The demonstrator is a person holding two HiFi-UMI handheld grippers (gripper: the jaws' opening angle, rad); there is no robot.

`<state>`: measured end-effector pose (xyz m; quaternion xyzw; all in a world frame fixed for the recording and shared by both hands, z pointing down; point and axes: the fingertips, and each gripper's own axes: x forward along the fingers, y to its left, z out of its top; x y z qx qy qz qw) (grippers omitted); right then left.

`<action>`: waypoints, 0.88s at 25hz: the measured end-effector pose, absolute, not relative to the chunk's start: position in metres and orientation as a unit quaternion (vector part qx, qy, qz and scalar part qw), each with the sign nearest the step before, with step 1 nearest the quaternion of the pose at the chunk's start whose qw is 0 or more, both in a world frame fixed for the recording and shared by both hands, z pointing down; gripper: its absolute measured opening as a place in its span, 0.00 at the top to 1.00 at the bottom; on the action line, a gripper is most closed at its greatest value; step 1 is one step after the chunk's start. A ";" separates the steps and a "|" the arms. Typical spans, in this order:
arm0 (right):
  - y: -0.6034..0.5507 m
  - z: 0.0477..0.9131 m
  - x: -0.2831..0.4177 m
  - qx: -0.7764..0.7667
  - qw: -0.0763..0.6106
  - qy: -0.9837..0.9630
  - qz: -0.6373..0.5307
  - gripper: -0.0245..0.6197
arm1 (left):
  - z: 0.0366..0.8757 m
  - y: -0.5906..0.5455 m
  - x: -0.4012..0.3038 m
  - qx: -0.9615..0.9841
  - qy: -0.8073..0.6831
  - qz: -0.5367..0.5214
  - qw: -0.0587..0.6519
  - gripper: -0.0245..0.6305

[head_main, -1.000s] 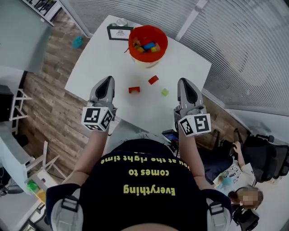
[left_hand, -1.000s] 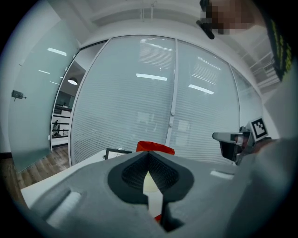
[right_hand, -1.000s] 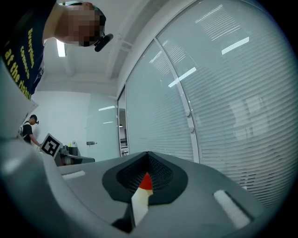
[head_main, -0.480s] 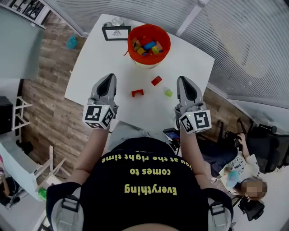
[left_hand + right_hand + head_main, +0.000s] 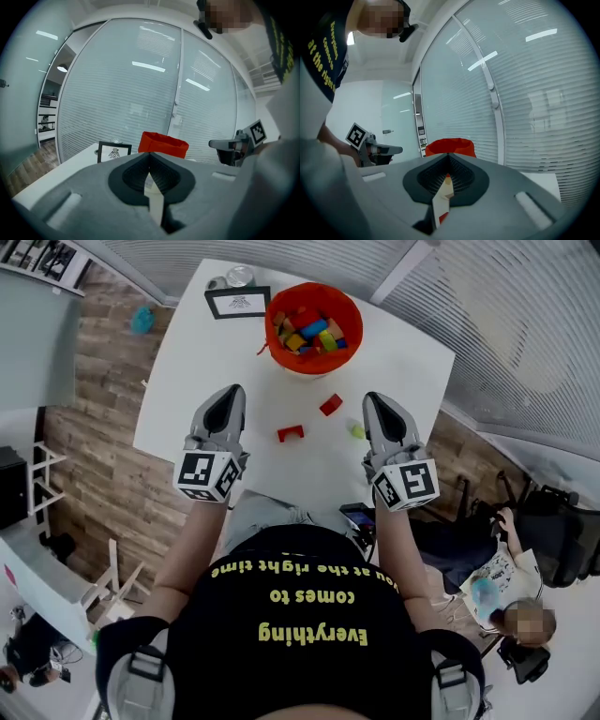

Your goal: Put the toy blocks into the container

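An orange container [image 5: 314, 320] holding several coloured blocks stands at the far side of the white table [image 5: 187, 362]. A red arch block [image 5: 291, 433], a red block [image 5: 330, 405] and a small green block [image 5: 357, 431] lie loose in front of it. My left gripper [image 5: 230, 393] hovers left of the arch block, shut and empty. My right gripper [image 5: 373, 401] is shut and empty, right beside the green block. The left gripper [image 5: 149, 154] points at the container [image 5: 164, 144]. The right gripper [image 5: 449, 155] faces the container [image 5: 449, 146] too.
A framed picture [image 5: 240, 302] and a silver can [image 5: 239, 277] sit at the table's far left corner. Slatted glass walls stand behind the table. Wooden floor lies to the left. A seated person [image 5: 511, 587] is at the lower right.
Both grippers have come forward and lower over the table's near edge, so they now flank the loose blocks. Their jaws have stayed shut.
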<state>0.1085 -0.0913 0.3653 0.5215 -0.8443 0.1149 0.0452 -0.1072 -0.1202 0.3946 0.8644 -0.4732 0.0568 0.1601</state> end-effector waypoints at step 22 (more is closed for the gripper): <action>-0.100 0.501 0.075 0.432 0.237 -0.851 0.183 0.73 | 0.436 -0.137 -0.101 0.863 -0.459 0.084 0.193 0.96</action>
